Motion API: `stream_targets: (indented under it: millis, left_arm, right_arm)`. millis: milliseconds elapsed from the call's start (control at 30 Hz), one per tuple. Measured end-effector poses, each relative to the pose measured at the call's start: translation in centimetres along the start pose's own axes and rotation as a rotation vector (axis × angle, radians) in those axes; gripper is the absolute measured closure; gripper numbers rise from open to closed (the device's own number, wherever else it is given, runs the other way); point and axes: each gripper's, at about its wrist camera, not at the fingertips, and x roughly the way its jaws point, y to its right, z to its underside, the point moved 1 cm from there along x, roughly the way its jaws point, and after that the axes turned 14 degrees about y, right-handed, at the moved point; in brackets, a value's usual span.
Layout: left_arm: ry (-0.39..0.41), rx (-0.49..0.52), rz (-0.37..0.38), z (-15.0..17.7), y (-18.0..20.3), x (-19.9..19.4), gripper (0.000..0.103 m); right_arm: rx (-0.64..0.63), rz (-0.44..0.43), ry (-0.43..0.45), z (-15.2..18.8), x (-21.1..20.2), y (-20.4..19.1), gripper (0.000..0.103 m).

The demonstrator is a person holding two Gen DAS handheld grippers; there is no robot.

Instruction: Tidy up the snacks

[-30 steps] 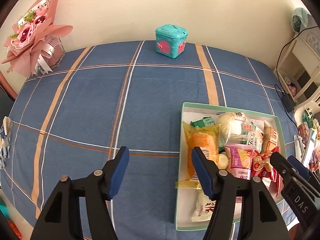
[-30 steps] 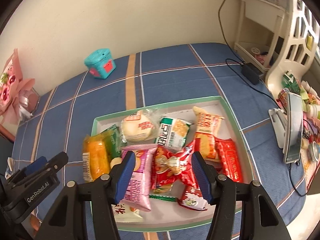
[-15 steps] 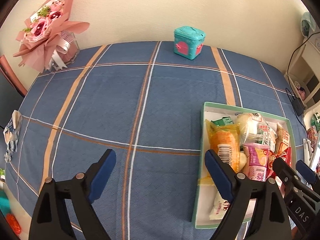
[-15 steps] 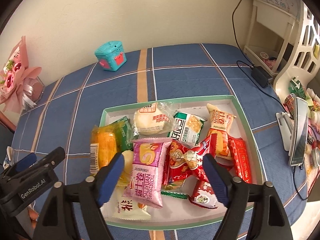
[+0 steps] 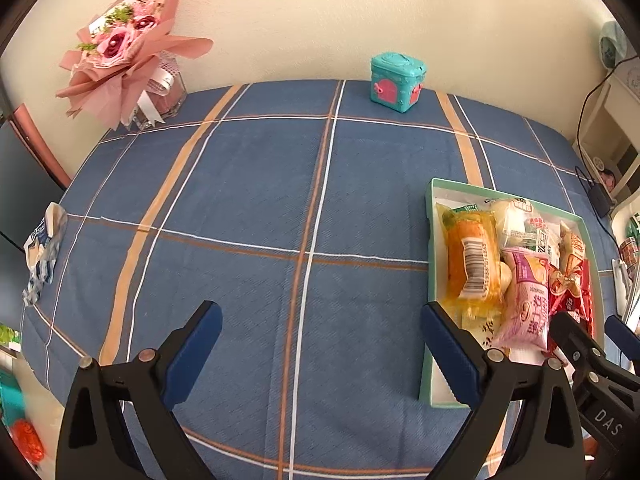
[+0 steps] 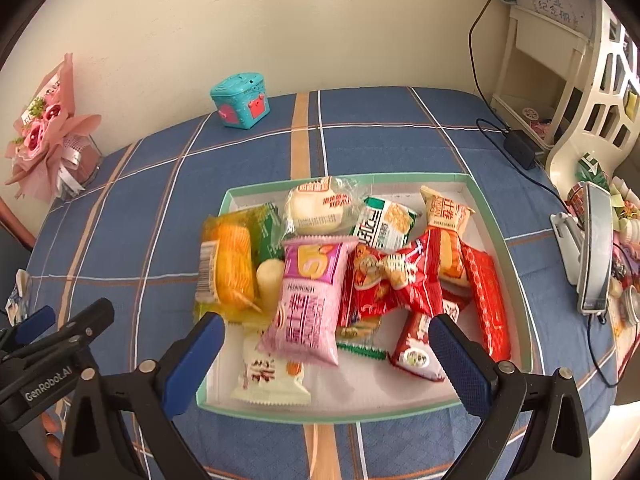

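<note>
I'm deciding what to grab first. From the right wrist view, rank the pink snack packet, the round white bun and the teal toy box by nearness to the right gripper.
1. Pink snack packet, just ahead of the right gripper, whose empty jaws are opening.
2. Round white bun, at the tray's far side.
3. Teal toy box, by the wall.

"GenRobot.AI" on left gripper body, low left of the snack tray; "DAS" on right gripper body beside tray; barcode on orange snack pack; other pack print unreadable.

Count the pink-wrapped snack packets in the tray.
1: the pink packet lies near the middle of the tray, overlapping a white packet below it. Others may be buried under the pile.
</note>
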Motion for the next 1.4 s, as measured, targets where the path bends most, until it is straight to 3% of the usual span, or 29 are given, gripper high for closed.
stream_targets:
  millis: [267, 567, 1400]
  left_arm:
    - [0.048, 0.005, 0.010, 1.7, -0.5, -2.1, 0.004]
    - [0.055, 0.034, -0.074, 2.3, -0.5, -3.1, 0.004]
    - [0.039, 0.044, -0.102, 2.8, -1.3, -3.6, 0.004]
  right_arm:
    - [-0.003, -0.010, -0.003, 1.2, -1.4, -0.2, 0.000]
    - [-0.035, -0.024, -0.010, 2.1, -2.3, -0.8, 0.000]
    - [-0.008, -0.030, -0.009, 2.1, -2.8, -0.2, 0.000]
